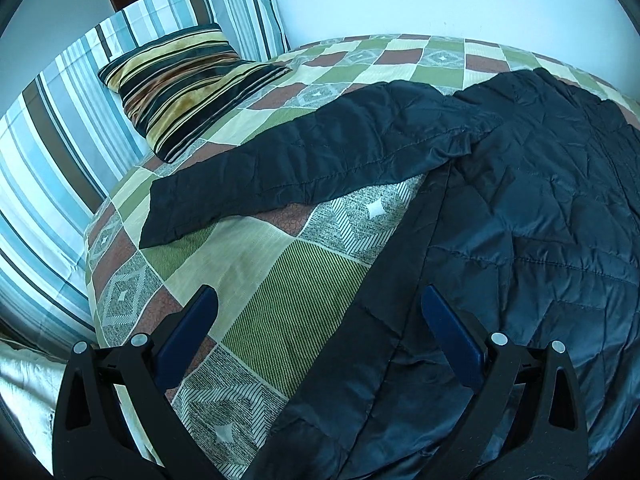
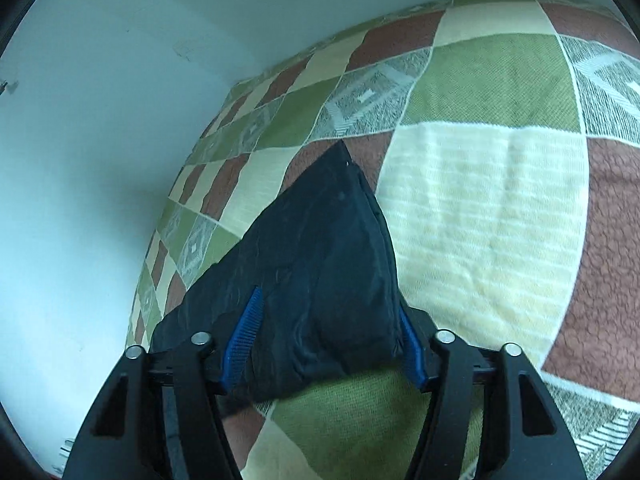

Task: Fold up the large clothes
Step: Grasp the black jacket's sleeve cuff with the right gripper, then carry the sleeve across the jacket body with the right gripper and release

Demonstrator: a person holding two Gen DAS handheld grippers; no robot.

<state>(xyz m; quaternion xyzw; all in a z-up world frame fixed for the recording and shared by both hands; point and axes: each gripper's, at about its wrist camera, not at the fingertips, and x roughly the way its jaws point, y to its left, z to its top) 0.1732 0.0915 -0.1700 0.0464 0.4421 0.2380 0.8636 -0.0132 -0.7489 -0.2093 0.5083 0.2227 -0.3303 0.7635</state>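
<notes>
- Left gripper [image 1: 318, 300] sits nearest in its own view, jaws spread wide with nothing between them, one finger over the bedspread and the other over the jacket's edge.
- Right under it, the checked bedspread [image 1: 256, 264] shows big green, cream, brown and grey diamond-print squares.
- The black quilted jacket [image 1: 520, 240] lies spread flat on the bed, filling the right side of the left view. The fabric is shiny, crinkly and stitched in padded panels.
- One sleeve [image 1: 304, 160] stretches out flat to the left across the bedspread, with the cuff end pointing toward the pillows.
- Further back, a dark striped cushion [image 1: 184, 84] in gold and black leans on a bigger blue-and-white striped pillow [image 1: 72, 120], with a pale wall behind.
- Over on the right wrist view, the right gripper [image 2: 328, 332] has a bunched fold of jacket fabric [image 2: 320, 264] sitting between its fingers, so it looks clamped on it. The fabric makes a dark pointed wedge lying on the bedspread [image 2: 480, 200], and the wall runs along the left.
</notes>
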